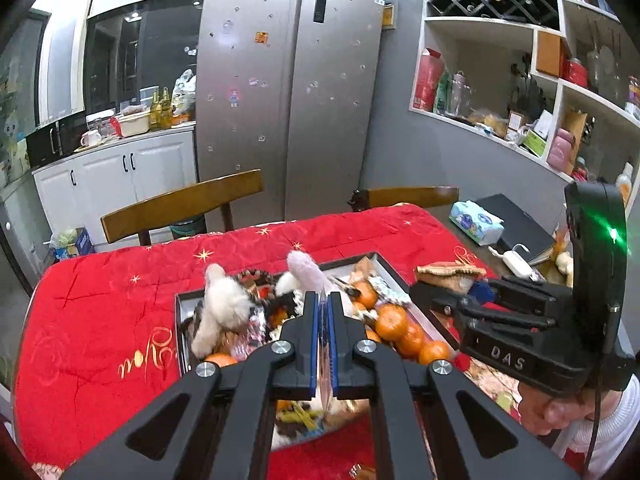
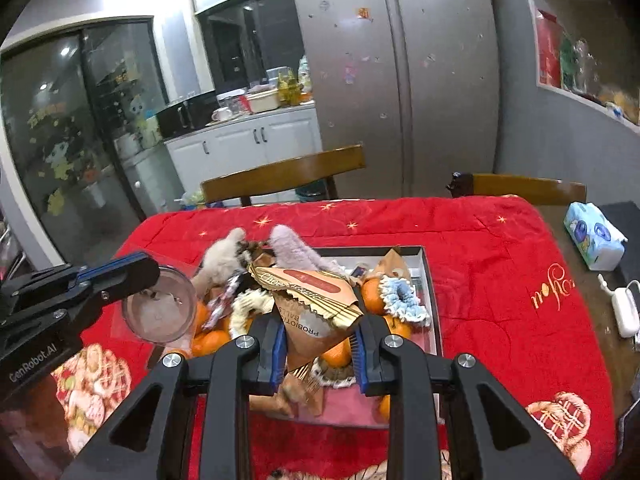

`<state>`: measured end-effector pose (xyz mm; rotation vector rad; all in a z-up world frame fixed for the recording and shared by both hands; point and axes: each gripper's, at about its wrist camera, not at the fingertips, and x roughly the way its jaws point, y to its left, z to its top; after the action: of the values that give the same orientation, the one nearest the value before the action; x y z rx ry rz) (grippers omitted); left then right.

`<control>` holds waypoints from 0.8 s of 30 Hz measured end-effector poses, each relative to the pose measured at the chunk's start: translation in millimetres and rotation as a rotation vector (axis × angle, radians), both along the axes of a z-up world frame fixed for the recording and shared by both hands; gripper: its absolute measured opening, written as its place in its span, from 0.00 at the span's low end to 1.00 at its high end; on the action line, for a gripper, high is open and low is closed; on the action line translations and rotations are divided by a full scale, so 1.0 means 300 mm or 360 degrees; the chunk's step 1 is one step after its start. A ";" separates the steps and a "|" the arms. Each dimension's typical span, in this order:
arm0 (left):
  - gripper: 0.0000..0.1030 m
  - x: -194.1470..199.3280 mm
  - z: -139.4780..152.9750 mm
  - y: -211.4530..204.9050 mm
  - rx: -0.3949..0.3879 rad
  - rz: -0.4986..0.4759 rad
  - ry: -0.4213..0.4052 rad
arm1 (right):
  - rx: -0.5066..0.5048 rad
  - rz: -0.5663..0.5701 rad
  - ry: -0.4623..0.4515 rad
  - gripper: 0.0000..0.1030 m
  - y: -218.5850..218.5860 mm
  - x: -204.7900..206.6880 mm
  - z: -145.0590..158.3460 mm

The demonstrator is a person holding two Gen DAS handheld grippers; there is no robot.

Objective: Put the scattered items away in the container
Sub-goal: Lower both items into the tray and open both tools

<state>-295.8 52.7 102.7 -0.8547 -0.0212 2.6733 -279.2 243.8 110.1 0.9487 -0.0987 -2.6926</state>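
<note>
A shallow box on the red cloth holds oranges, fluffy socks, wrappers and a blue-white scrunchie. My left gripper is shut on the rim of a clear plastic cup, seen edge-on in the left wrist view, held above the box's left side. My right gripper is shut on a brown paper snack bag over the box's near edge. The right gripper also shows in the left wrist view.
Red quilted cloth covers the table. Two wooden chairs stand at the far edge. A tissue pack, a white charger and a black notebook lie on the right. A fridge stands behind.
</note>
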 end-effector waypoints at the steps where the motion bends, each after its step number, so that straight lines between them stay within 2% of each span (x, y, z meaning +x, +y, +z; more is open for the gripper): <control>1: 0.04 -0.023 -0.007 -0.006 0.0002 0.0000 -0.0008 | -0.0005 -0.0006 -0.0008 0.24 0.001 -0.015 -0.011; 4: 0.04 -0.084 -0.037 -0.023 0.0017 0.0019 -0.0031 | -0.0024 0.0033 -0.0073 0.24 0.002 -0.061 -0.050; 12: 0.04 -0.196 -0.152 -0.007 -0.0037 0.0044 -0.0049 | 0.0013 0.0090 -0.0074 0.25 -0.025 -0.152 -0.125; 15: 0.04 -0.224 -0.199 0.004 -0.0025 0.0014 -0.0079 | 0.0051 0.0079 -0.0092 0.26 -0.040 -0.187 -0.162; 18: 0.04 -0.239 -0.231 0.003 0.0007 0.0004 -0.0100 | 0.0010 0.0055 -0.0110 0.26 -0.027 -0.218 -0.192; 24: 0.05 -0.240 -0.256 0.015 -0.0046 0.0017 -0.0058 | -0.0003 -0.0023 -0.0187 0.26 0.013 -0.266 -0.268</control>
<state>-367.8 57.1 25.9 -0.9151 0.0044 2.6739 -358.9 247.7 29.6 1.1094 -0.1324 -2.6484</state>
